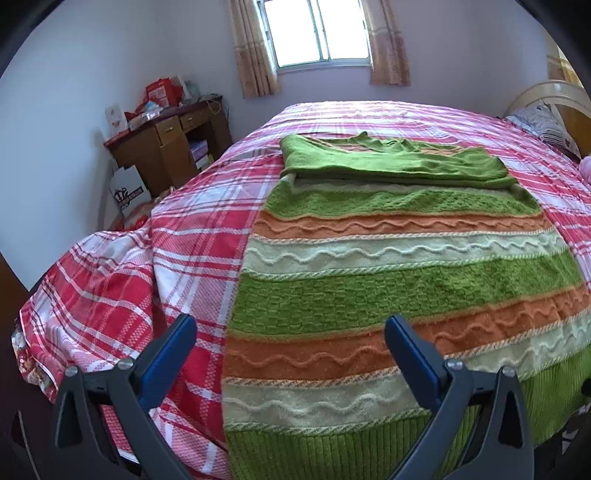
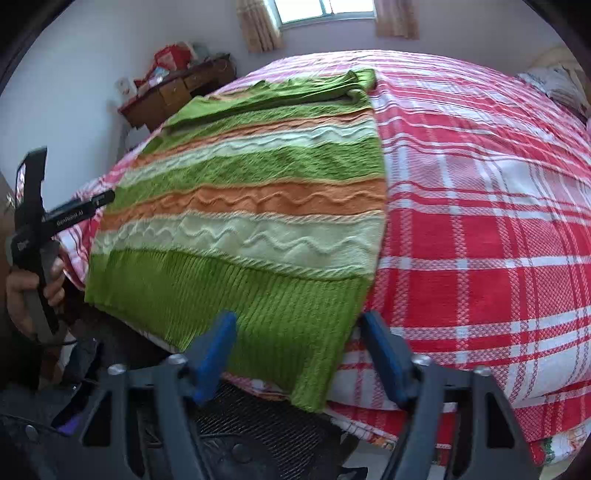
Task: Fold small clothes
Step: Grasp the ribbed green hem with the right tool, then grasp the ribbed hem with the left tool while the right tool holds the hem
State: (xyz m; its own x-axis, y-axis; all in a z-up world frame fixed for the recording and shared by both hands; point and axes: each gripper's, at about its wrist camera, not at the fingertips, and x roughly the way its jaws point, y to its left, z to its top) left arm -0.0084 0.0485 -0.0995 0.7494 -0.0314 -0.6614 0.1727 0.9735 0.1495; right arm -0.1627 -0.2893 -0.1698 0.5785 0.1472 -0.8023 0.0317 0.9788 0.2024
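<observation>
I judge the fold as partly done: the sleeves of the striped knit sweater point(image 1: 388, 266) already lie crossed over its upper part as a plain green band near the collar, while the long body is not yet doubled over, so the lengthwise folds are what I take to be left. The sweater lies flat on the bed's red-and-white plaid bedspread point(image 1: 192, 236), collar toward the window point(image 1: 317, 29), ribbed green hem hanging just over the near edge of the bed. It is a thick, fuzzy knit — bands of green, orange and pale cream, with raised wavy cords running across each band — and it looks smooth, with few wrinkles. My left gripper point(image 1: 291, 339) hovers above the sweater's lower left side, jaws spread wide and holding nothing. My right gripper point(image 2: 299, 343) is likewise wide open and empty, its fingers straddling the hem's right corner from above, one over the ribbing and one over the bedspread — whether either finger touches the cloth I cannot tell. A cluttered wooden desk point(image 1: 173, 144) stands against the wall past the bed's left side.
</observation>
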